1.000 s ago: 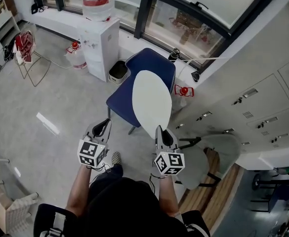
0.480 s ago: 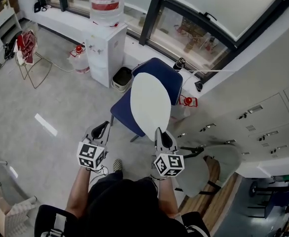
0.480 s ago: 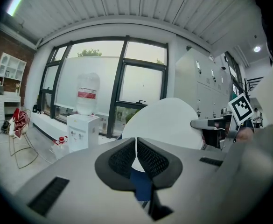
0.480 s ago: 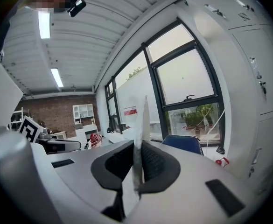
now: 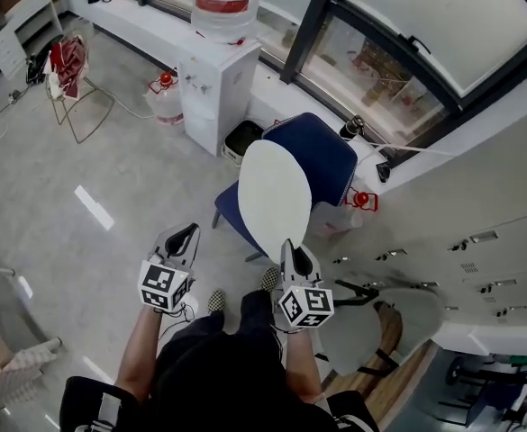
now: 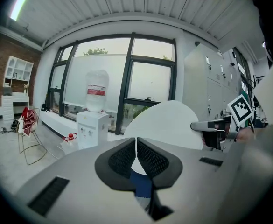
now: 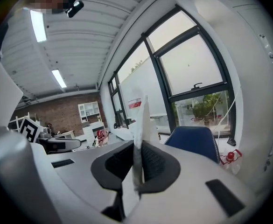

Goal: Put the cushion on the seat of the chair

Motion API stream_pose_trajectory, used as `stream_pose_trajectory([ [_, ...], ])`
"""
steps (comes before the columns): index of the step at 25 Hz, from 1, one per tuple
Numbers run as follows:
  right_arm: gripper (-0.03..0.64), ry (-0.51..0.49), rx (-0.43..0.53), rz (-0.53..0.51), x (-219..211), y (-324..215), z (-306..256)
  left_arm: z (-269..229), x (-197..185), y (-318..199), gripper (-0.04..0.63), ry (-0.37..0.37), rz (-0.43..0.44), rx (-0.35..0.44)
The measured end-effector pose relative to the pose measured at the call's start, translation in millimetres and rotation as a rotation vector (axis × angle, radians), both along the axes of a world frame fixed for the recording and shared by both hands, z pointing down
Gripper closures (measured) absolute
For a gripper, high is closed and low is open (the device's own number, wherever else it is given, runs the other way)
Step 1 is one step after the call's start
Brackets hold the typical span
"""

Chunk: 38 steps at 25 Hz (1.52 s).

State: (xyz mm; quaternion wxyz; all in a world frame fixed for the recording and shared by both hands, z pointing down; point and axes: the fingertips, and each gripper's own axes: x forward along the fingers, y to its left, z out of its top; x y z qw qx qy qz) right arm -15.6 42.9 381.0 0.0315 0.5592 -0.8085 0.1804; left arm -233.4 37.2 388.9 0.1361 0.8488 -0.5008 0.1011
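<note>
Head view: the blue chair (image 5: 322, 151) sits nearer than a second ago, with the white cushion (image 5: 275, 196) held up in front of its seat, not down yet. Left gripper view: the left hand-held gripper (image 6: 136, 141) is pinched together, empty. Right gripper view: the right hand-held gripper (image 7: 137, 146) clamps the cushion's edge (standing upright).

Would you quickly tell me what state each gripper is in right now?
Left gripper: closed, holding nothing.
Right gripper: closed on the edge of the white cushion.
</note>
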Motion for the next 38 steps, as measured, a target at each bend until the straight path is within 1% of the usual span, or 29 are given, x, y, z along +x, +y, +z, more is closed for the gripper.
stream_pose_trajectory([
  [5,0.566,-0.014,-0.048,-0.070,-8,-28,31,26,-9,-18,0.569,-0.017,-0.066,-0.043],
  [12,0.566,-0.024,-0.144,-0.155,-7,-67,83,60,7,-41,0.569,-0.011,-0.133,-0.109],
  [17,0.566,-0.007,-0.205,-0.224,-14,-91,113,86,13,-59,0.569,-0.011,-0.163,-0.149],
  [22,0.566,0.020,-0.242,-0.286,-24,-110,143,116,10,-69,0.569,-0.001,-0.201,-0.191],
  [30,0.566,0.054,-0.294,-0.363,-38,-126,192,160,-1,-74,0.569,0.020,-0.269,-0.244],
  [38,0.566,0.058,-0.346,-0.379,-43,-141,239,197,-8,-79,0.569,0.021,-0.295,-0.291],
])
